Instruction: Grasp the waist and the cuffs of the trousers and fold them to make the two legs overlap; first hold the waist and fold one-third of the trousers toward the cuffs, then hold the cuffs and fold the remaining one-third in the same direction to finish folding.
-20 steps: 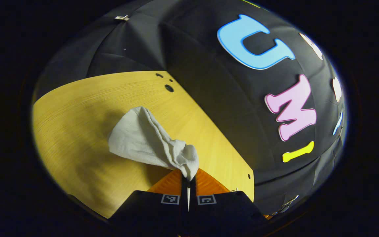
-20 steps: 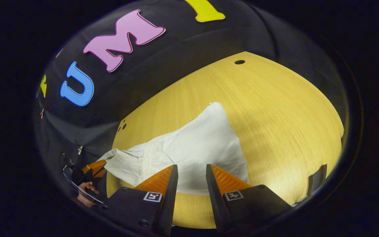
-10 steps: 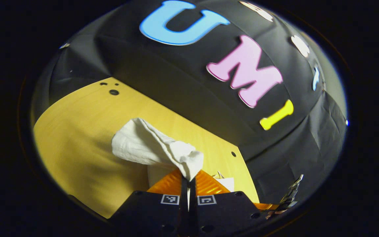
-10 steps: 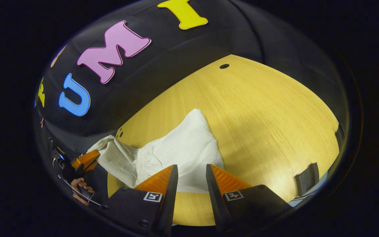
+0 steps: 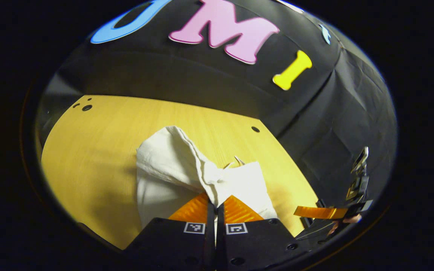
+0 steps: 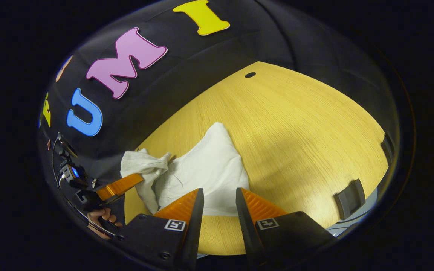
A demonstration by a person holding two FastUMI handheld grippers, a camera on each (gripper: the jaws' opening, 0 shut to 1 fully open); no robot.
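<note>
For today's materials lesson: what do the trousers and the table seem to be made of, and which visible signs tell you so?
Trousers: probably a thin woven cloth such as cotton, matte off-white; they crease finely and bunch limply where the left gripper pinches them.
Table: looks like wood or wood-look laminate, smooth with a slight sheen; fine straight grain lines, soft light patches.

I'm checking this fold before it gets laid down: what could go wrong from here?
1. The left tongs pinch only a bunched bit of the trousers; the cloth twists from that grip, so the lifted flap may land creased or skewed.
2. The right tongs are open and hold nothing, so the layer lying on the table could drag along with the pull.
3. A loose drawstring end sticks out and might get trapped in the fold.
</note>
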